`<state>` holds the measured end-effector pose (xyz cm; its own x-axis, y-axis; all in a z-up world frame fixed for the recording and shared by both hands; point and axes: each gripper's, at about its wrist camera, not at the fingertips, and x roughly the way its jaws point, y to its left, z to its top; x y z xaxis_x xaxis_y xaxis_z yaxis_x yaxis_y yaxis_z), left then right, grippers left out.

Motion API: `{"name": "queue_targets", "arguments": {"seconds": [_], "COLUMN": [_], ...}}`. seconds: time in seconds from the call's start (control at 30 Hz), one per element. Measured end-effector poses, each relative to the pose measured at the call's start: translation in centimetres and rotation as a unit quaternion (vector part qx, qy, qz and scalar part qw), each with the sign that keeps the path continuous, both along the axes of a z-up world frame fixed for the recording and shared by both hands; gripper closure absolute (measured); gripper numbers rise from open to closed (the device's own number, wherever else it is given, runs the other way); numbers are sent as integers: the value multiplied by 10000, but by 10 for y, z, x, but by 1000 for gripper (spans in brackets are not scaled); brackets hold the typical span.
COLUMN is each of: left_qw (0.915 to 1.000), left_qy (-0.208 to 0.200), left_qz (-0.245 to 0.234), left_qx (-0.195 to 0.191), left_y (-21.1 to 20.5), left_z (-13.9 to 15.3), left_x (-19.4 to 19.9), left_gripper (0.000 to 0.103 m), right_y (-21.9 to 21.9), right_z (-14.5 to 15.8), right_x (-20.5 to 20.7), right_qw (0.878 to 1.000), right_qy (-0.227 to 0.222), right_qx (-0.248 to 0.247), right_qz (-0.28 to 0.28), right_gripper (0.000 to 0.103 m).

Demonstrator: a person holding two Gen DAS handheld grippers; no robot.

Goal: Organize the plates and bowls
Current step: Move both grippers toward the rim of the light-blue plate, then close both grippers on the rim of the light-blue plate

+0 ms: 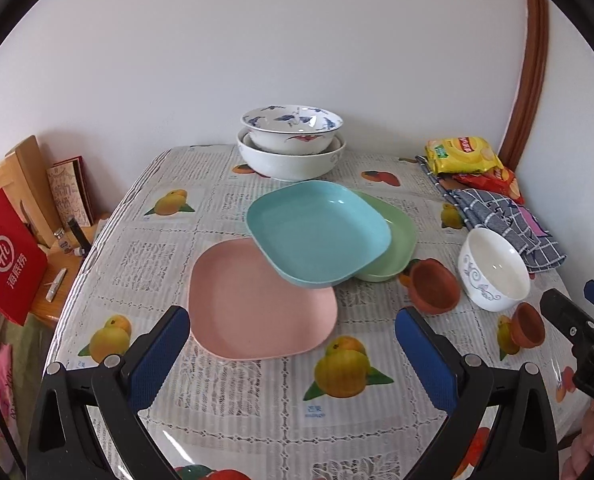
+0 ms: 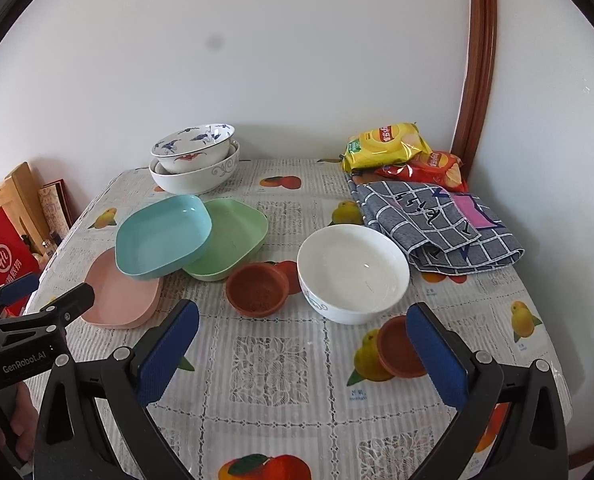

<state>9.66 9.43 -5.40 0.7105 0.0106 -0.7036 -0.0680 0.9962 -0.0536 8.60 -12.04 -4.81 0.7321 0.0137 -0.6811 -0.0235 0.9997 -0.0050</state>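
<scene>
Blue pads line both tools, and each is spread wide and grips nothing. The left tool hovers over the near edge of the desk, just short of the pink plate. A teal plate rests tilted, its near edge on the pink plate and its far side overlapping the green plate. Behind them a blue-patterned bowl sits nested in a larger white bowl by the wall. The right tool hangs above the desk's near right part, facing a white bowl with a grey scroll pattern. One terracotta cup stands just beside that bowl; a second terracotta cup lies close to the right tool's right finger, perhaps touching it, though the view is unclear. Chip bags and a checked cloth lie at the far right.
</scene>
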Motion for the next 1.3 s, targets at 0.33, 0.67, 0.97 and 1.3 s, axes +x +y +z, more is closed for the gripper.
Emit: {"name": "queue_targets", "arguments": {"seconds": [0.33,0.67,0.97,1.3], "left_qw": [9994,9981,9971,9951], "left_qy": [242,498,680,794], "left_qz": [254,332,275,263], "left_qx": [-20,-120,-193,-534], "left_y": [24,32,39,50], "left_z": [-14,-30,-53,-70], "left_x": [49,107,143,160], "left_gripper": [1,8,14,31], "right_y": [19,38,66,88], "right_z": [-17,-41,-66,-83], "right_x": [61,114,149,171], "right_qw": [9993,9959,9913,9886], "right_qy": [267,660,968,1179], "right_qx": [177,458,570,424], "right_qz": [187,423,680,829], "right_gripper": [4,20,32,42]}}
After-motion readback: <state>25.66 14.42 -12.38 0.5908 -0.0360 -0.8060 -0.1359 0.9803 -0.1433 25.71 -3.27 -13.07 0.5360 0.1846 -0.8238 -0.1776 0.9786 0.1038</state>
